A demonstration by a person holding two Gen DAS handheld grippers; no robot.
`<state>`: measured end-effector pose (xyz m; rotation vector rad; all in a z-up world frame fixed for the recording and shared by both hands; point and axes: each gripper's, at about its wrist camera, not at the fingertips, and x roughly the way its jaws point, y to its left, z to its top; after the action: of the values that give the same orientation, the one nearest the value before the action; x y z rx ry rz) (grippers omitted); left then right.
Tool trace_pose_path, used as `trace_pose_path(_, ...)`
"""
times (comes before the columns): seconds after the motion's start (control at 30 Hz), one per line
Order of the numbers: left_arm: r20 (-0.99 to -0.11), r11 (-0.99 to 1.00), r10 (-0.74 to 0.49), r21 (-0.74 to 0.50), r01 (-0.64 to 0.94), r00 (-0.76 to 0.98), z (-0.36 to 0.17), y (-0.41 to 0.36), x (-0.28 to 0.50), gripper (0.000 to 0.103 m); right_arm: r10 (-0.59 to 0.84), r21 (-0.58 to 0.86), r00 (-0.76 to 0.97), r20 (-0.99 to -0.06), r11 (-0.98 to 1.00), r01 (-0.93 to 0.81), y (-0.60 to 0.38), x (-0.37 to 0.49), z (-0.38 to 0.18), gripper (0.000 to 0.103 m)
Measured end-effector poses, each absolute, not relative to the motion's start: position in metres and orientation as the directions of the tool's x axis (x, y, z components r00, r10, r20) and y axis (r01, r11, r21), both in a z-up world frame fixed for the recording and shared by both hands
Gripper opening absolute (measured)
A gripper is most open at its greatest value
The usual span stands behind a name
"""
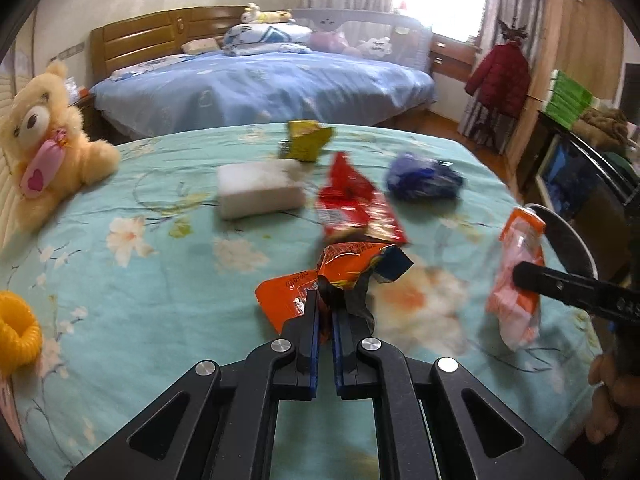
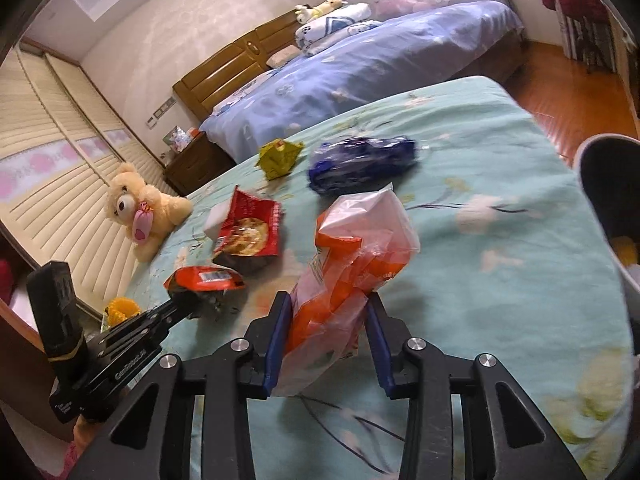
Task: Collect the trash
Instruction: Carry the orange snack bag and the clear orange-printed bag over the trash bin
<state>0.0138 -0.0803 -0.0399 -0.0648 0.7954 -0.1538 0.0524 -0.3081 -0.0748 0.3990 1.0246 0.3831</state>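
The bed (image 1: 140, 272) with the mint flowered sheet carries everything. A teddy bear (image 1: 44, 140) sits at its edge, and a white foam block (image 1: 260, 188) lies near the middle. Beside the block lies a red wrapper (image 1: 352, 204), then a blue wrapper (image 1: 424, 178) and a yellow wrapper (image 1: 306, 140) farther away. The right tool (image 2: 328, 316) is clamped on an orange and clear bag (image 2: 356, 264), lifted off the sheet (a grey bin (image 2: 608, 184) is near). The left tool (image 1: 325, 312) is closed tight on a crumpled orange wrapper (image 1: 348, 268).
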Motion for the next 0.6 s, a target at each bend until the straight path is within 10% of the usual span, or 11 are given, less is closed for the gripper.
trace_pose_path(0.47,-0.702,0.965,-0.253,-0.135,0.224,0.666,-0.030,-0.129,0.001,0.004,0.363,0.337,0.447,-0.817,0.931,-0.140,-0.335,0.052,-0.073,0.042)
trace_pose_path(0.6,-0.706,0.967,-0.249,-0.141,0.214,0.663,-0.031,-0.128,0.001,0.004,0.347,0.343,0.470,-0.812,0.934,-0.097,-0.337,0.047,-0.074,0.065)
